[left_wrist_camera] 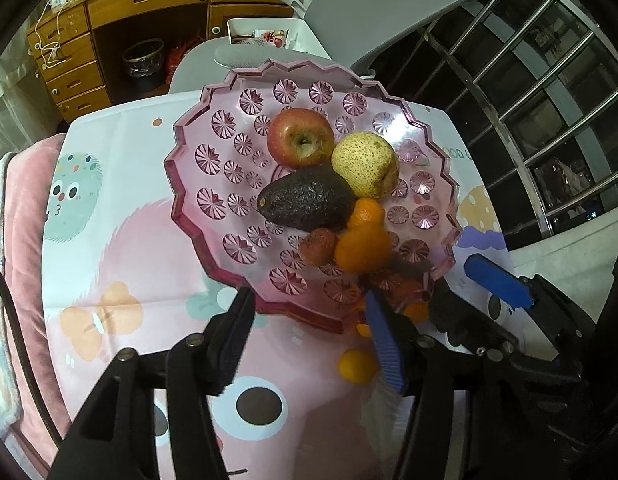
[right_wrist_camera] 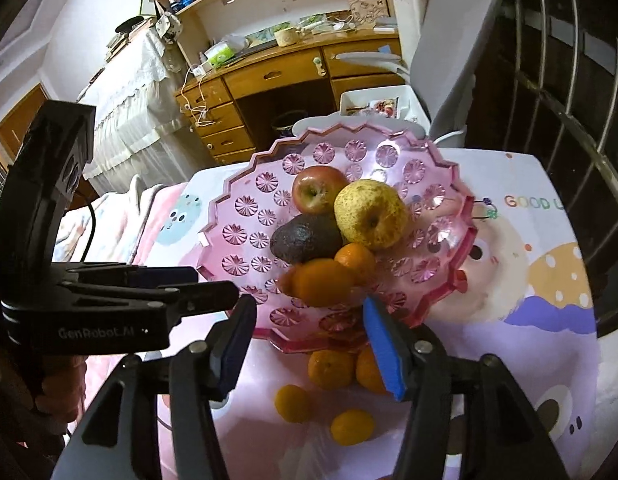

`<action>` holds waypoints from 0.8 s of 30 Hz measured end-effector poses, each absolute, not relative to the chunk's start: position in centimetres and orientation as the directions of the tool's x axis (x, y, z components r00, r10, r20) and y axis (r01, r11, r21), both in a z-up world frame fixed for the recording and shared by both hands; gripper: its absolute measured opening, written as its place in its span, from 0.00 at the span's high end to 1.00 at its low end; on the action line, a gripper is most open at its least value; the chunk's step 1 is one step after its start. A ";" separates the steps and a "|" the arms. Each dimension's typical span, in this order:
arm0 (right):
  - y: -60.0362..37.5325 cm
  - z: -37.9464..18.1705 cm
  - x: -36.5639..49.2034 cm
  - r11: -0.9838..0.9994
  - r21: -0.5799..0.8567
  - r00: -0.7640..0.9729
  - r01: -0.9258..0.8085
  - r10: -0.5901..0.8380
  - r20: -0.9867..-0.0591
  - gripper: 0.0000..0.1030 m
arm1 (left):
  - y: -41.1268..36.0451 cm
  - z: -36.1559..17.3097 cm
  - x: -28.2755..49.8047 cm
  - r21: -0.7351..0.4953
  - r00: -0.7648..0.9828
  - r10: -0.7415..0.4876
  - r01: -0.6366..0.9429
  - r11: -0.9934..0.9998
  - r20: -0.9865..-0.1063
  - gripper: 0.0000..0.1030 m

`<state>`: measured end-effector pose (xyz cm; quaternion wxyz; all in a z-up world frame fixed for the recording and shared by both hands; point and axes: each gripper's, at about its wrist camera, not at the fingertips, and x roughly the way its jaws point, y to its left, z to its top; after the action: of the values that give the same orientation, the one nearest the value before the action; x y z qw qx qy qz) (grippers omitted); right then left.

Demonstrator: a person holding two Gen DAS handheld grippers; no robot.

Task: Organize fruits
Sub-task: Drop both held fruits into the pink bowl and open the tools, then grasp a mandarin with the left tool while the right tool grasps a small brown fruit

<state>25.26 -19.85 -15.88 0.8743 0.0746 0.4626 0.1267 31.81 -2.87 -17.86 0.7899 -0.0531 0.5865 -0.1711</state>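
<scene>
Tablecloth [left_wrist_camera: 121,216] beneath both hand-held grippers, angled downward.

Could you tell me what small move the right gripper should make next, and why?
Probably lower the right gripper, whose jaws stand open and empty, onto the nearest orange on the tablecloth. Four oranges lie outside the pink dish, which already holds the apple, pear and avocado.
</scene>
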 end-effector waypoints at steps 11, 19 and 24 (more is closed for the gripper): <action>-21.9 -14.4 20.4 0.971 0.232 0.569 -0.059 0.224 -0.791 0.45 | -4.0 -15.9 29.3 -0.281 0.247 -0.350 0.274 0.920 -0.903 0.26; -23.8 -14.5 16.0 0.977 0.205 0.584 0.058 0.134 -0.801 0.44 | -6.1 -16.0 27.6 -0.282 0.205 -0.367 0.351 0.893 -0.907 0.22; -24.6 -15.3 13.6 0.971 0.200 0.587 0.132 0.086 -0.805 0.38 | -7.4 -17.1 26.2 -0.270 0.169 -0.360 0.399 0.876 -0.918 0.21</action>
<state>13.59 -24.62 -15.29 0.8827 0.1198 0.4542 -0.0131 26.17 -7.38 -17.05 0.7642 0.0165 0.5950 -0.2484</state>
